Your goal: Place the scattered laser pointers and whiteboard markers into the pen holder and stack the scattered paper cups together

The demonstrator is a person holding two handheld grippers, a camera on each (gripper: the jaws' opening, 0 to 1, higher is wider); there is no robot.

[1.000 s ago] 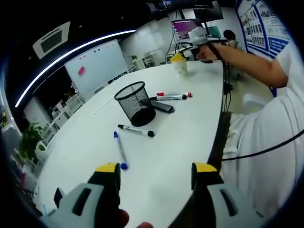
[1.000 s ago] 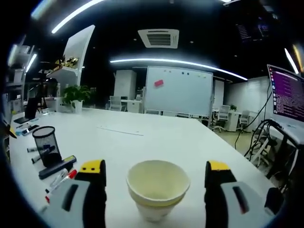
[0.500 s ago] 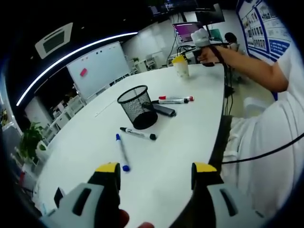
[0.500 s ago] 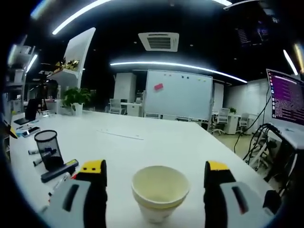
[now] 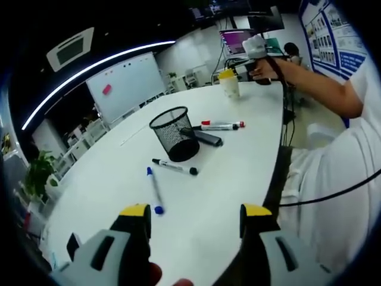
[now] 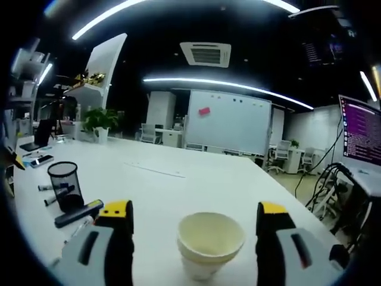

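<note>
My left gripper is open over the near edge of the white table, with nothing between its jaws. Ahead stands a black mesh pen holder. A blue marker and a black marker lie in front of it. Two red-capped markers and a black laser pointer lie beside it. At the far end, my right gripper is at a paper cup. In the right gripper view that paper cup stands upright between the open jaws of my right gripper. The pen holder and laser pointer are to its left.
The person's arm and white clothing take up the right of the left gripper view. A whiteboard stands beyond the table, a lit monitor at the right and a plant at the left.
The right gripper's view has drifted, so the cup sits a little further right and lower between the open jaws. The left gripper's view has barely shifted. Nothing on the table has moved.
</note>
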